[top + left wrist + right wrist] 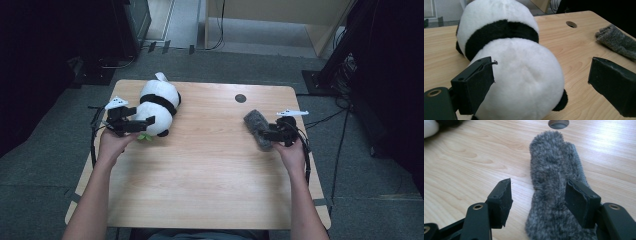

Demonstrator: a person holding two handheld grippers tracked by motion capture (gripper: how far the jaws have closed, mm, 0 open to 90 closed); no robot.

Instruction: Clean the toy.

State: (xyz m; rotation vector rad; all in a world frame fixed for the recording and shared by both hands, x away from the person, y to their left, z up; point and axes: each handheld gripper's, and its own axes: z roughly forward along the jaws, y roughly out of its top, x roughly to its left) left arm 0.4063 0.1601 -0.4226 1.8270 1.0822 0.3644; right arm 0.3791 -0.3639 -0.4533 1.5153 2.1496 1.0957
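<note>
- My left tongs [142, 122] sit at the table's left edge, held level from the left hand [114, 142], forearm running up from the bottom of the high view. The jaws stand wide apart around the panda's rump; the near pad lies against the fur, the far one hangs clear of it, so nothing is gripped.
- My right tongs [261, 134] lie level too, pointing leftward over the table's right side from the right hand [292, 152]. The jaws are partly open and straddle the grey sock without pinching it; one pad is beside the fabric, the other sits over its edge.
- The plush panda [524, 75] is round, short-piled white fur with a black band across the middle and a black foot below. It lies on the table near the far left corner, long axis running from my tongs toward the far edge.
- The sock [554, 185] is fuzzy, mottled grey knit, long and flat. It points away from my right tongs toward the round hole [558, 123] in the pale wood-grain table [200, 185].
</note>
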